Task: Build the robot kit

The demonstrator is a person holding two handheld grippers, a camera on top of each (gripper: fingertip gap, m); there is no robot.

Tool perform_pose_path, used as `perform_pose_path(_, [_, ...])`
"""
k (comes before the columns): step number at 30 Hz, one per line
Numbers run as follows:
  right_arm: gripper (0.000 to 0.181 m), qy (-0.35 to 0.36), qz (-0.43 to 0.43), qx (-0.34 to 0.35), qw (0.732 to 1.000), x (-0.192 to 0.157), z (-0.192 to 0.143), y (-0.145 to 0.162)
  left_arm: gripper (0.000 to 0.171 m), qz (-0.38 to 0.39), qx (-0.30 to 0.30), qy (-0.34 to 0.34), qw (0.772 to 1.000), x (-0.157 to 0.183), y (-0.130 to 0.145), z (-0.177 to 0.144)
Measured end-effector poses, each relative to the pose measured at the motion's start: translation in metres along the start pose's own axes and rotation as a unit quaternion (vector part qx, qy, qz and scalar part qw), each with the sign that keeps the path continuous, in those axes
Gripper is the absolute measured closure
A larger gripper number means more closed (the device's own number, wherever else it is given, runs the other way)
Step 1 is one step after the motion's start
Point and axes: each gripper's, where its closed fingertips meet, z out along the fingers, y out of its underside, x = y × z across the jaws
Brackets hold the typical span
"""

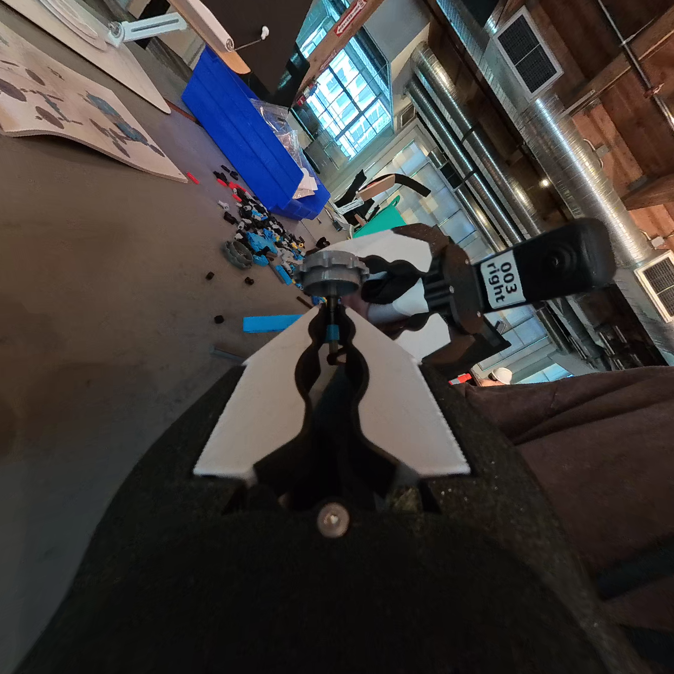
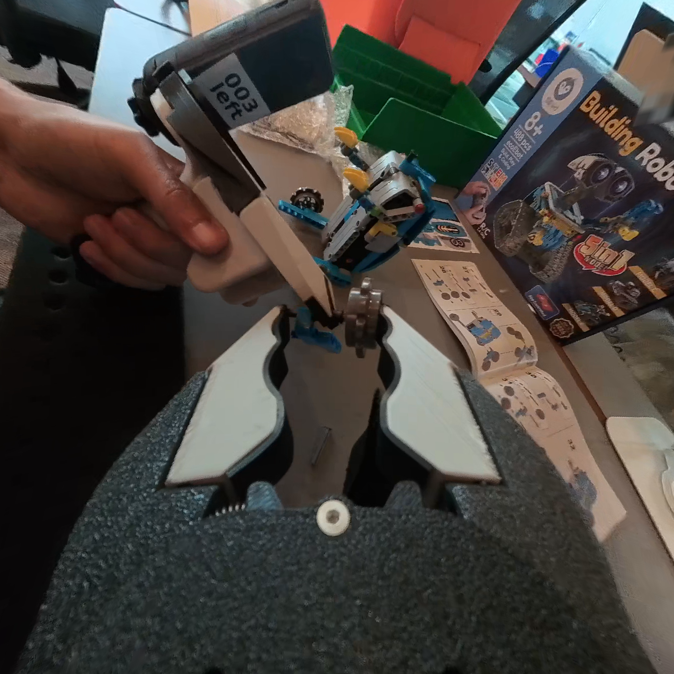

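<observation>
Up close, the left gripper (image 1: 330,317) is seen clenched on a thin dark axle (image 1: 332,330) that carries a small blue sleeve. At the far end of that axle sits a grey toothed wheel (image 1: 331,271), held in the air above the table (image 1: 109,291). The right gripper (image 2: 332,321) is spread wide, and the wheel (image 2: 361,317) is seen just inside its right finger; whether they touch cannot be told. In the right wrist view the left gripper (image 2: 330,310) is held by a bare hand (image 2: 109,197), with a blue piece (image 2: 313,333) hanging beside its tips. A half-built toy robot (image 2: 379,208) lies on the table beyond, near an open instruction booklet (image 2: 485,321), a printed box (image 2: 583,204) and a green bin (image 2: 412,98). In the left wrist view a heap of small loose parts (image 1: 262,233) is spread beside a blue bin (image 1: 248,138).
</observation>
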Motion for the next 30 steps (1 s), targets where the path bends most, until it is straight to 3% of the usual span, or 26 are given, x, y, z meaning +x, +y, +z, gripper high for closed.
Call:
perform_pose_path(7, [0.133,-0.031,0.002,0.002,1.000,-0.004,-0.001,0.003,0.165,-0.009,-0.012,0.019,1.000,0.001,0.003,0.001])
perform_pose_path(10, [0.133,-0.052,0.053,0.043,0.996,-0.001,-0.007,-0.006,0.157,0.008,0.000,0.061,0.998,0.011,-0.005,-0.007])
perform_pose_path(13, [0.132,-0.028,0.096,0.074,0.992,0.018,-0.015,-0.006,0.150,0.035,0.017,0.059,0.998,0.007,-0.015,-0.018])
perform_pose_path(19, [0.133,0.077,-0.015,0.054,0.995,0.021,-0.015,-0.010,0.146,0.054,-0.009,0.052,0.997,0.009,-0.006,-0.006])
perform_pose_path(30, [0.132,0.113,-0.098,0.048,0.988,0.010,-0.015,-0.016,0.162,0.041,-0.022,0.070,0.996,0.014,0.000,-0.004])
